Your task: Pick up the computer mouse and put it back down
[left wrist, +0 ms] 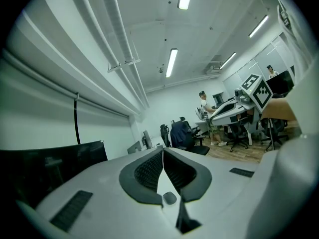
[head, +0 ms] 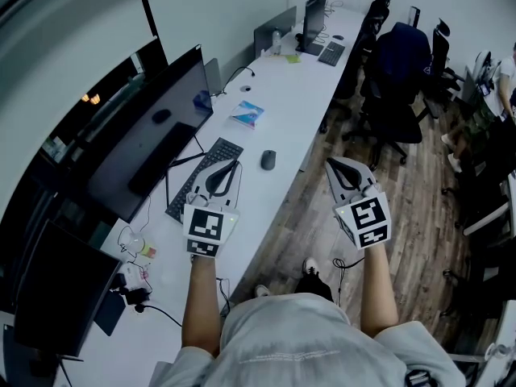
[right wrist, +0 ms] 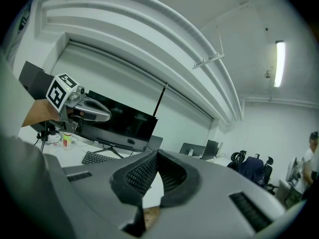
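Head view: left gripper (head: 228, 170) above keyboard (head: 226, 148); mouse (head: 268, 160) just right of keyboard; right gripper (head: 339, 168) farther right; the 2 jaw pairs closed, holding nothing.

the left claw (head: 232, 166) covers part of the keyboard (head: 226, 147); the clutter (head: 316, 45) at the far end of the bench (head: 278, 119) is too small to tell.

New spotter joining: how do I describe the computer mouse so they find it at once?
Find the long white desk along the wall, then the black keyboard before the nearest big monitor. Just right of that keyboard lies the computer mouse, alone on bare desktop. It is a small dark rounded oval, unlike the flat blue booklet farther along.
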Tool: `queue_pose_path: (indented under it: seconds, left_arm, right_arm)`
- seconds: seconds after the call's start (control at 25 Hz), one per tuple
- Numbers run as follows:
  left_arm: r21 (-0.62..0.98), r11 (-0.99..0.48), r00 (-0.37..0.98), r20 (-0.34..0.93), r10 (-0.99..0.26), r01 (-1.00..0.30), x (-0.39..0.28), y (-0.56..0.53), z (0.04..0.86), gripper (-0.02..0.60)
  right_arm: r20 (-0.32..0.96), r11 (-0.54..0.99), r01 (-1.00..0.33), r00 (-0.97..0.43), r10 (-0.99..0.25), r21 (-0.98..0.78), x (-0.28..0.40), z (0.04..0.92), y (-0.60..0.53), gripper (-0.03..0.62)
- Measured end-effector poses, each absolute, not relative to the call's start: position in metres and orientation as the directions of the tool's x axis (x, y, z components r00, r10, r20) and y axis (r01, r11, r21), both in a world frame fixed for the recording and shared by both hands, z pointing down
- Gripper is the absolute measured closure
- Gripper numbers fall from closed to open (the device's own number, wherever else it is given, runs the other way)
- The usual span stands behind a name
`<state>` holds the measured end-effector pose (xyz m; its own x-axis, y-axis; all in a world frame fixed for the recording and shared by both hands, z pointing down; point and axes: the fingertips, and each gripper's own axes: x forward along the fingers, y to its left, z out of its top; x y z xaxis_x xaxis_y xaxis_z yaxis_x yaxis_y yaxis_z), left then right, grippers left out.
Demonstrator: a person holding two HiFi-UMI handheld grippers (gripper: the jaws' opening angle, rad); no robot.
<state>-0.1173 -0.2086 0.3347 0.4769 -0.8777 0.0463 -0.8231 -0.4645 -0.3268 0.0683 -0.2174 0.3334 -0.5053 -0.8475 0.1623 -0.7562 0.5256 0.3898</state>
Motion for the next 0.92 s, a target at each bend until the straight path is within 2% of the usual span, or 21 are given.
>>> queue_pose_path:
  seconds: [0.92]
  left_arm:
    - [-0.313,-0.470,0.470,0.081,-0.879,-0.825,-0.118,-0.226,0.349,0.568]
  right_arm:
    - [0.177,0.516,-0.763,-0.488,-0.855,0.389,0.076,0.345,-0.232,0.592]
